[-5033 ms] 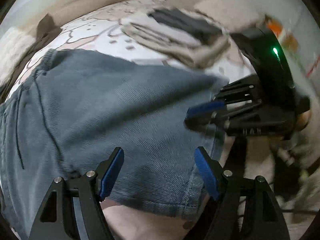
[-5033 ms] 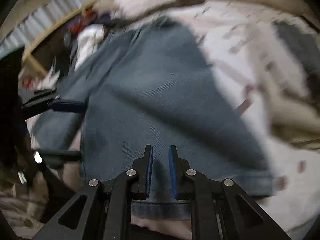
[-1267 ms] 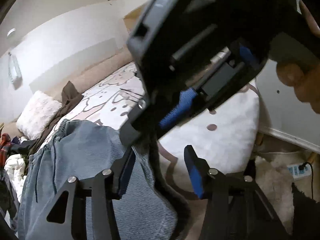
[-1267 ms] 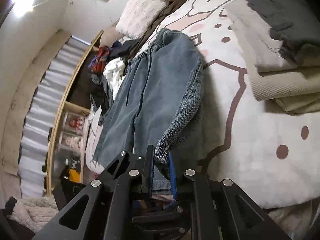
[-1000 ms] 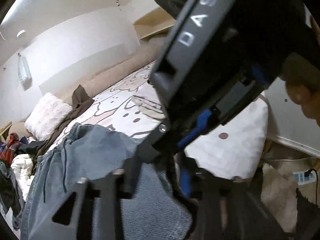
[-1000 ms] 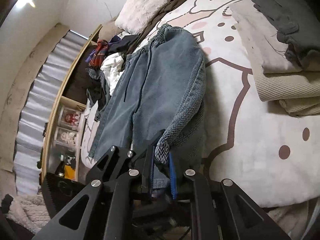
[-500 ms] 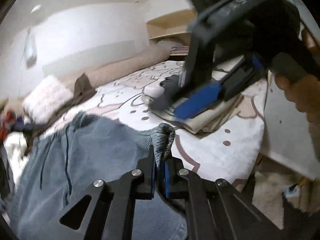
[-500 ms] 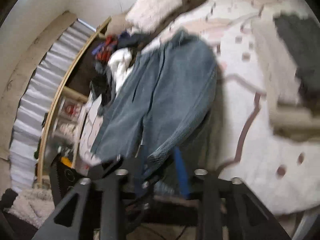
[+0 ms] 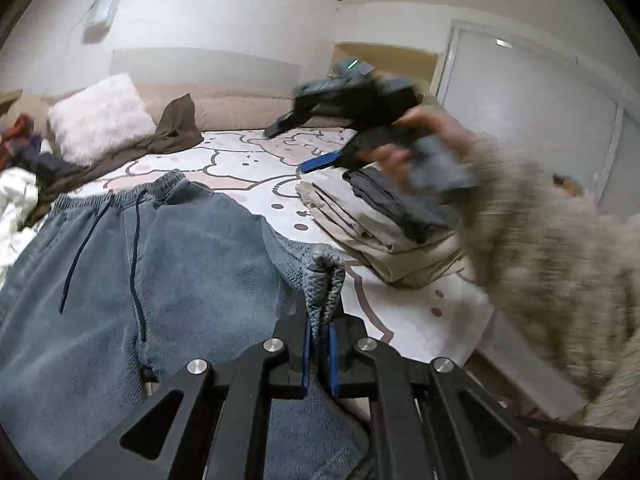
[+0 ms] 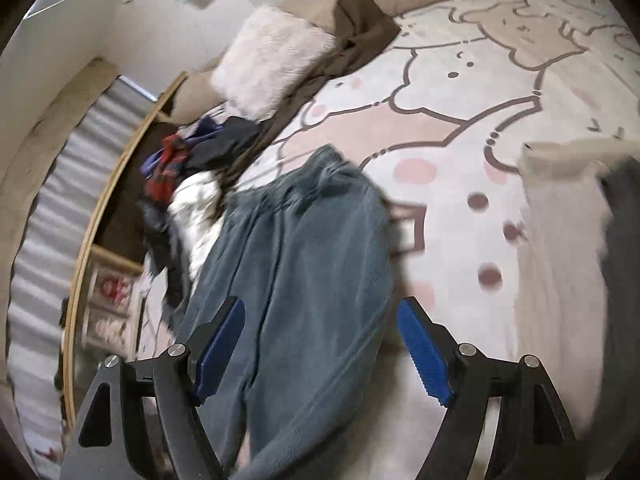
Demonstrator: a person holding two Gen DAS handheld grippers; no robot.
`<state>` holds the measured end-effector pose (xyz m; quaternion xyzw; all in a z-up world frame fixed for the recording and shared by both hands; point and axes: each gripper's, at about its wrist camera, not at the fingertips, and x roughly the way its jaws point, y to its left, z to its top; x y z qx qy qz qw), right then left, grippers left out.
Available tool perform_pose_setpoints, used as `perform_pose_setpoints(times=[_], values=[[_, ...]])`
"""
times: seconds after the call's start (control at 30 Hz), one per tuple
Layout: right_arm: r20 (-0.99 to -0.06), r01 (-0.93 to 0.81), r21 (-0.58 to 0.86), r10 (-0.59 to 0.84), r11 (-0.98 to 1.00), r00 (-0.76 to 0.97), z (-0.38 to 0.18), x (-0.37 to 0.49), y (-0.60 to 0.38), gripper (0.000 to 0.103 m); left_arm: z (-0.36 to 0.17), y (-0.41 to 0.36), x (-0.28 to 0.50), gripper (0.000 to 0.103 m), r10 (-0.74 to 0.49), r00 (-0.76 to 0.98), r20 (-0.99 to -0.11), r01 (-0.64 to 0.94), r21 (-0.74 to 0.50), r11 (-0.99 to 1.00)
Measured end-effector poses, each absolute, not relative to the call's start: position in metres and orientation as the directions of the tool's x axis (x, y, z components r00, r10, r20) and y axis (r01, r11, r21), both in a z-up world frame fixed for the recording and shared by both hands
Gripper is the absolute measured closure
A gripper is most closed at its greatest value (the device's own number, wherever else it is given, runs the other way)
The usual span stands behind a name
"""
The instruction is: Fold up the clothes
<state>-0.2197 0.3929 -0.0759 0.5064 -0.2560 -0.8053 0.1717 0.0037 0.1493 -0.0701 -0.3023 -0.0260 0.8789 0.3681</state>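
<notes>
Denim-blue shorts point(image 9: 132, 264) lie spread on the cartoon-print bed point(image 9: 248, 168), waistband toward 11 o'clock in the left wrist view; the left gripper point(image 9: 319, 354) is clenched on a bunched hem corner lifted at the shorts' 3 o'clock edge. The right gripper point(image 10: 320, 356), held by a hand point(image 9: 400, 148) in a fuzzy beige sleeve point(image 9: 552, 256), hangs over the shorts with its jaws opening, pressing on nothing. A stack of folded clothes point(image 9: 384, 216) rests at 2 o'clock, a fluffy pillow point(image 9: 98, 116) at 10 o'clock

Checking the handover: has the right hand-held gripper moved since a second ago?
Yes. The right hand-held gripper has swung away from the shorts' hem, toward the folded pile.
</notes>
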Motion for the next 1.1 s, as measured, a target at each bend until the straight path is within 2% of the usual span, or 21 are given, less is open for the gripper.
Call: perform_pose_setpoints(times=[0.23,0.37,0.43,0.47,0.5,0.77,0.93,1.1], values=[[-0.816,0.039,0.487,-0.470,-0.873,-0.336,-0.125,-0.325,0.354,0.024,-0.059,0.126,-0.005,0.096,0.710,-0.497,-0.498,-0.633,-0.351,-0.689],[-0.870,0.021,0.439,-0.431,-0.898,-0.239,-0.163,-0.360,0.331,0.025,-0.057,0.123,-0.004,0.096,0.721,-0.485,-0.494,-0.641,-0.360,-0.678],[-0.879,0.002,0.436,-0.427,-0.900,-0.213,-0.176,-0.364,0.324,0.052,-0.057,0.123,-0.005,0.096,0.730,-0.472,-0.494,-0.645,-0.371,-0.668],[-0.881,-0.009,0.439,-0.428,-0.899,-0.204,-0.181,-0.364,0.322,0.078,-0.057,0.122,-0.003,0.096,0.733,-0.469,-0.493,-0.647,-0.373,-0.665],[-0.882,-0.020,0.441,-0.429,-0.897,-0.194,-0.187,-0.364,0.319,0.091,-0.057,0.121,-0.002,0.096,0.735,-0.467,-0.491,-0.650,-0.373,-0.662],[-0.799,-0.052,0.531,-0.480,-0.846,-0.362,-0.121,-0.339,0.312,0.093,-0.042,0.069,0.023,0.096,0.714,-0.554,-0.428,-0.601,-0.388,-0.699],[-0.786,0.010,0.519,-0.482,-0.855,-0.388,-0.071,-0.334,0.252,0.093,-0.031,0.018,0.046,0.096,0.653,-0.649,-0.390,-0.524,-0.393,-0.755],[-0.781,0.060,0.513,-0.495,-0.856,-0.381,-0.054,-0.342,0.178,0.093,-0.040,-0.045,0.064,0.096,0.557,-0.734,-0.389,-0.391,-0.429,-0.815]])
